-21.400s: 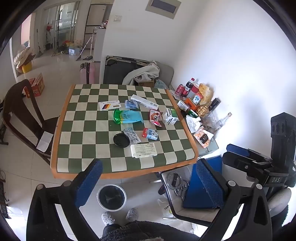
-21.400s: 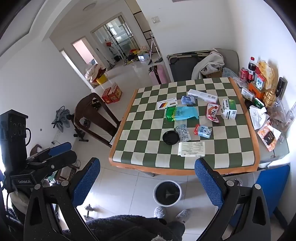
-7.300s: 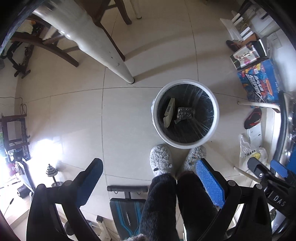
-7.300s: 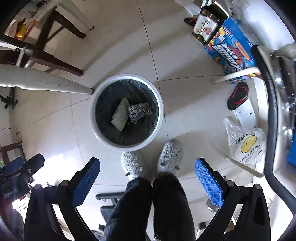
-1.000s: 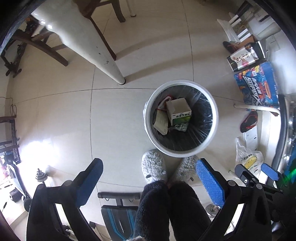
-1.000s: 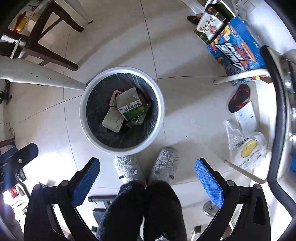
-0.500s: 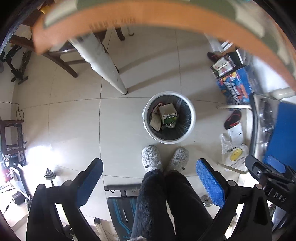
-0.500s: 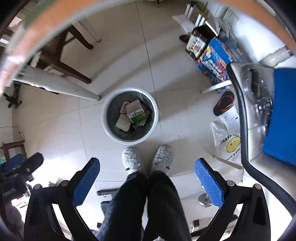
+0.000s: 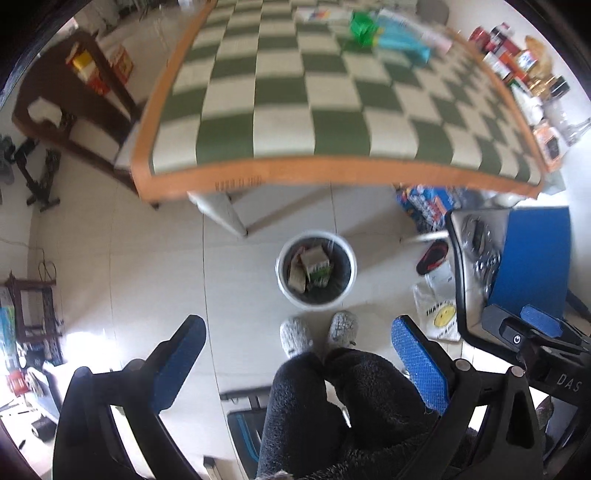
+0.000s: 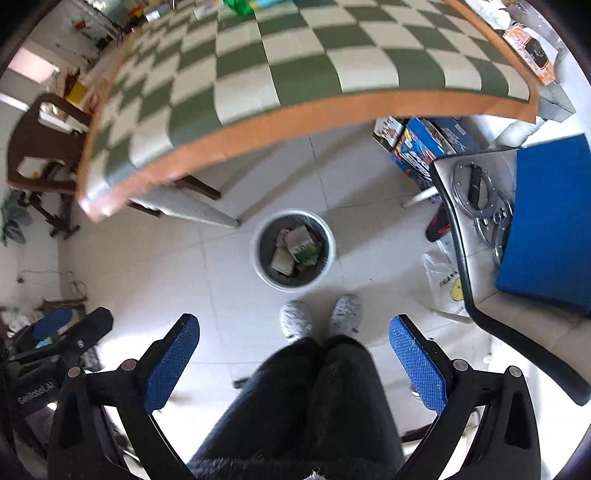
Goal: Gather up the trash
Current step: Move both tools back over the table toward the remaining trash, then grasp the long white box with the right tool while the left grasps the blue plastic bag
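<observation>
Bin (image 9: 349,282) farther than before; table (image 9: 295,110) back in view; hand-held grippers empty.

Both tongs, the left (image 9: 295,365) and the right (image 10: 291,365), have been raised from over the bin (image 9: 347,275), so the worktop (image 9: 280,122) is seen again. Its near half has been cleared; boxes and packets have been added to the bin.

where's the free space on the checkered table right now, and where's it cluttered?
The checkered table is bare across its near half, from the orange front edge back to the green bag. Clutter sits at the far end around that bag and the blue packet. The bottles and jars crowd the ledge along its right edge.
</observation>
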The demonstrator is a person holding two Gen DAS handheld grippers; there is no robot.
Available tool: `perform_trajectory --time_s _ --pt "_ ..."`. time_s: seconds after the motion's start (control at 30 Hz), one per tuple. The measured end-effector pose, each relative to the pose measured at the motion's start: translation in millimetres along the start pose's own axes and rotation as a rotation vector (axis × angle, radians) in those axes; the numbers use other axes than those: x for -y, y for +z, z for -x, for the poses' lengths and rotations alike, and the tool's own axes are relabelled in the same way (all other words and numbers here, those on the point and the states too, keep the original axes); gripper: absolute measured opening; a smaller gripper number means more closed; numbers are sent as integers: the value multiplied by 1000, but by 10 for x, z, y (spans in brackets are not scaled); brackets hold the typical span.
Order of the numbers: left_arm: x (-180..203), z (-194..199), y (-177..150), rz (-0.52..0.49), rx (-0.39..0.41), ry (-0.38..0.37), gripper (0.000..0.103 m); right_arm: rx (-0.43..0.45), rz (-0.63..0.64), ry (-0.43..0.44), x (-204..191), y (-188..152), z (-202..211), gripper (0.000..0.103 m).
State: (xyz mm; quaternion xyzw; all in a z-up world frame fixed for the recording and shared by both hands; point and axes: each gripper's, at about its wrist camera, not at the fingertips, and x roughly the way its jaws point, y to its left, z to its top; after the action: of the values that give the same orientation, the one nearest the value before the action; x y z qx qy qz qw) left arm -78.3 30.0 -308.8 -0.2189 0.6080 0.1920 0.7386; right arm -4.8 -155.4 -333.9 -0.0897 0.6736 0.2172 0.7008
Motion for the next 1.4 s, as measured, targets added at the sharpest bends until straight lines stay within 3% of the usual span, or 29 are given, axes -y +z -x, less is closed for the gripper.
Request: perform_trajectory --time_s 0.13,0.3,0.53,0.73,0.9,1.03,1.2,1.4 --pt "82 276 437 -1 93 7 103 58 -23 46 -48 252 345 103" --pt "210 508 1209 6 192 53 103 121 -52 98 15 844 642 103" --pt "615 526 2507 38 270 119 103 159 -21 41 320 2196 861 103" --pt "1029 122 3890 93 215 147 103 168 47 -15 645 3950 762 103" --pt "1252 -390 4712 130 138 203 103 150 101 -85 777 5251 498 103" --pt "1337 -839 5168 154 63 245 103 87 249 -178 660 6196 -43 103" --pt "1352 -1293 5473 163 -21 278 103 -6 388 -233 486 6794 -675 103" --pt "1341 -1580 5659 173 -79 262 103 -88 504 -230 329 7069 -1220 103"
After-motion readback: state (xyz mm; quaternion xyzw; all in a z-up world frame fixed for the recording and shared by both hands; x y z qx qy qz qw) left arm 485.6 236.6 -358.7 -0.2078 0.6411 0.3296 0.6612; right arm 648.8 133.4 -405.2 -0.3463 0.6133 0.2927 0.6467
